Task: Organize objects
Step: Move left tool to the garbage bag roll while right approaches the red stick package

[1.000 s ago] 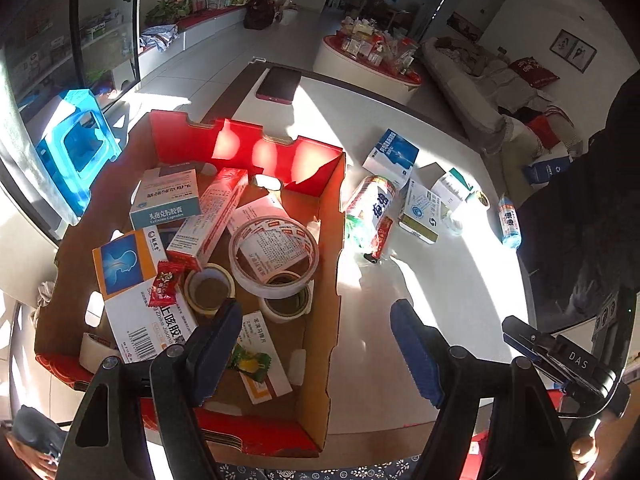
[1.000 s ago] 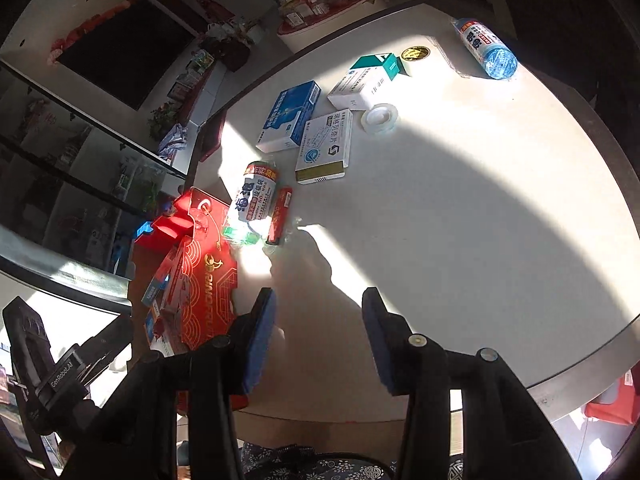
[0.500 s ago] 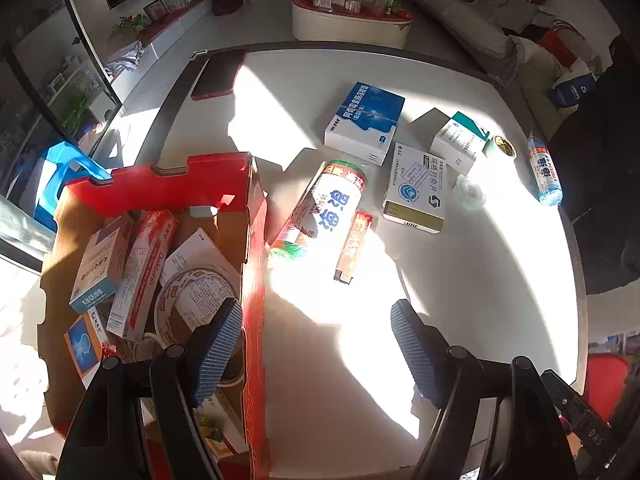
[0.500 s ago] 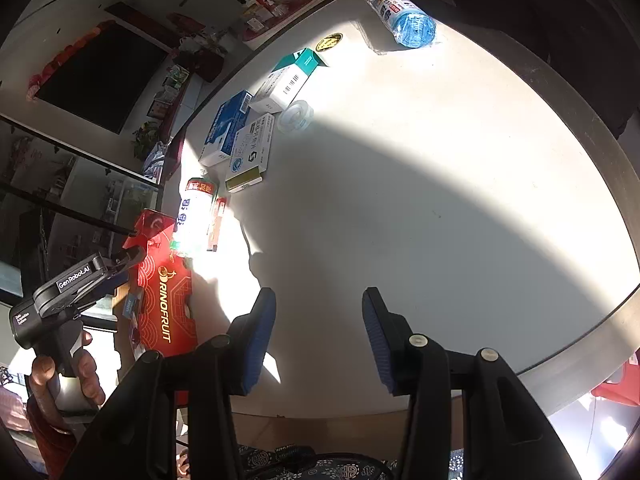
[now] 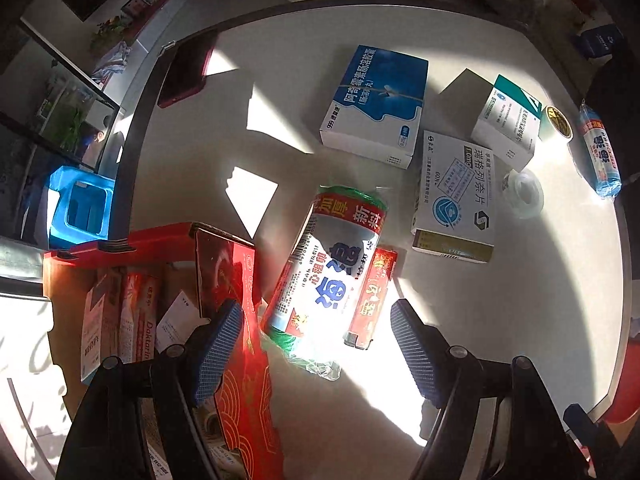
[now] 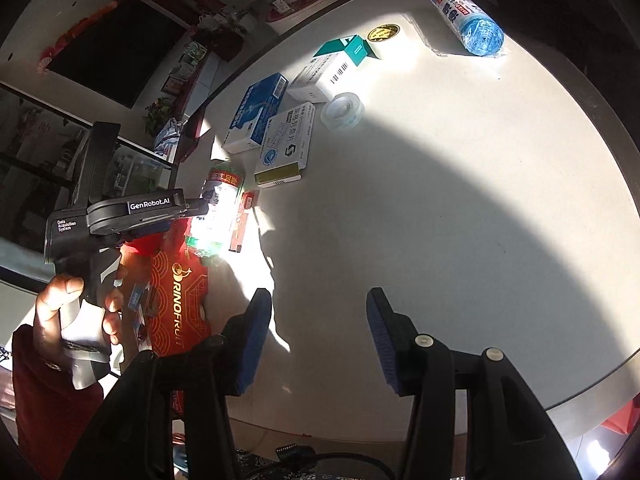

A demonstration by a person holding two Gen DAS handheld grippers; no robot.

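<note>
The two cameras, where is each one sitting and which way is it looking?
Left wrist: sits on the left claw, looks down over the red box edge at the green roll; only its open blue fingers show.
Right wrist: sits on the right claw, looks across the white table; its open fingers show, plus the person's left hand holding the other claw.
Both see the roll, the blue medicine box and the tape ring.

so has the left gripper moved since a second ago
Yes. The left gripper swung right, off the red box and toward the green-ended roll on the table.
</note>
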